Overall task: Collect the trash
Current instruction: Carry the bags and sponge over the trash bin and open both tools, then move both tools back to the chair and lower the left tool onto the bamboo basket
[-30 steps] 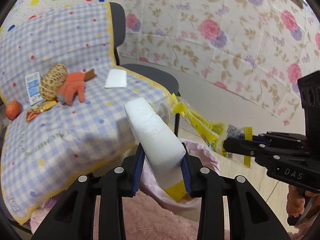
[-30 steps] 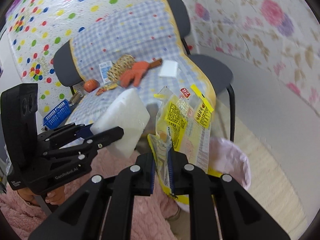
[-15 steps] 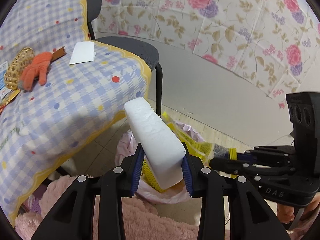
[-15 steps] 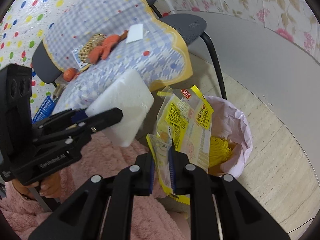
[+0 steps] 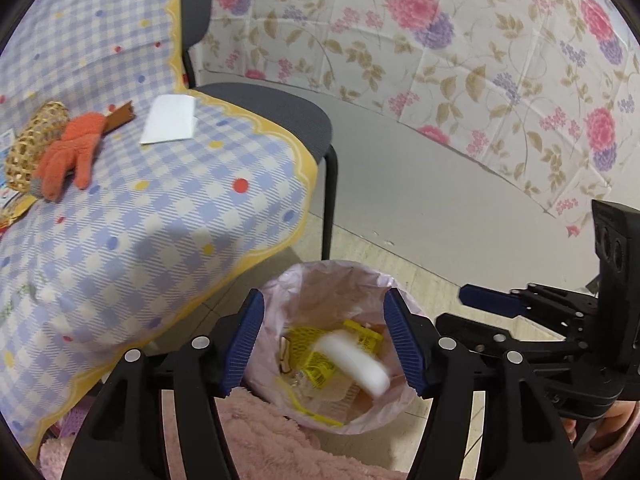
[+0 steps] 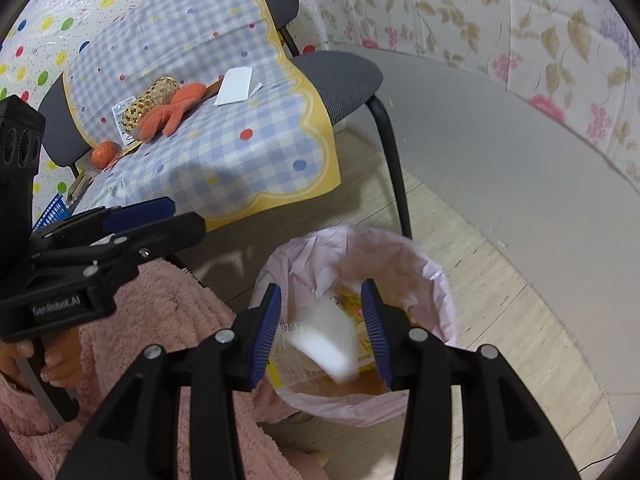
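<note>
One foam block (image 5: 352, 362) slanted in bin (image 5: 320, 276)

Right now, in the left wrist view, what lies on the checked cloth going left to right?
Woven basket ball → orange glove → brown scrap → white paper. Further right, off the cloth and lower down, the pink-lined trash bin sits on the floor.

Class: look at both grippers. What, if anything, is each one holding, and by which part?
Nothing. The left gripper and right gripper are open; the white foam block is inside the trash bin.
</note>
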`<action>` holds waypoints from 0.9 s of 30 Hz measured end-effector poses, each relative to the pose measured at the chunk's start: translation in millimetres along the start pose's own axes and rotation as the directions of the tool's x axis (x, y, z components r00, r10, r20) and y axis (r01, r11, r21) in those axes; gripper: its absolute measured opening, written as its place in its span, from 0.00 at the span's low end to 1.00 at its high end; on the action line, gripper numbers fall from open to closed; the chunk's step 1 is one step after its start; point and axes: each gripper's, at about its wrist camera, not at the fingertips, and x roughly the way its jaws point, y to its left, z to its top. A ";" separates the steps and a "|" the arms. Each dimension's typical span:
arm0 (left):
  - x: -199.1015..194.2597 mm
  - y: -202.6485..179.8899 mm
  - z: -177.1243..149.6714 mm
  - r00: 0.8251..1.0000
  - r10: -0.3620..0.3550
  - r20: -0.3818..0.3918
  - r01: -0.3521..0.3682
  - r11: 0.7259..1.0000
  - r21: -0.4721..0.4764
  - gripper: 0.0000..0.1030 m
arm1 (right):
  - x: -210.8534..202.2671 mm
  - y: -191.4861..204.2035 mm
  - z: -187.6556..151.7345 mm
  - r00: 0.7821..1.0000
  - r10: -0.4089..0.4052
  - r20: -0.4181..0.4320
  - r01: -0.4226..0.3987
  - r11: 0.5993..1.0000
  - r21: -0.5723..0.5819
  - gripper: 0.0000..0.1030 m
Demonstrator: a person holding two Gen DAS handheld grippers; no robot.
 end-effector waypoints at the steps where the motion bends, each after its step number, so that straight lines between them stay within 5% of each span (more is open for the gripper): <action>1: -4.4 2.2 0.1 1.000 0.014 0.007 -0.014 1.000 -0.001 0.71 | -2.3 0.9 1.2 1.000 -0.003 0.006 0.003 1.000 -0.001 0.40; 10: -53.7 31.0 -1.4 0.983 0.161 0.084 -0.157 0.986 -0.049 0.74 | -36.4 32.2 23.3 0.992 -0.082 0.099 0.092 0.991 -0.101 0.41; 20: -115.0 91.2 -12.0 0.928 0.353 0.122 -0.326 0.925 -0.197 0.82 | -43.0 72.4 56.0 0.972 -0.139 0.189 0.179 0.960 -0.213 0.49; 22: -124.5 105.4 -15.8 0.912 0.391 0.120 -0.358 0.905 -0.230 0.82 | -39.6 78.0 61.2 0.967 -0.150 0.204 0.196 0.953 -0.230 0.55; 24: -131.6 119.9 -18.6 0.900 0.422 0.113 -0.383 0.887 -0.259 0.82 | -32.5 86.3 67.8 0.966 -0.153 0.206 0.205 0.943 -0.263 0.73; 27: -137.0 139.0 -23.1 0.886 0.453 0.099 -0.408 0.863 -0.299 0.82 | -22.2 97.9 77.0 0.964 -0.153 0.217 0.215 0.930 -0.298 0.78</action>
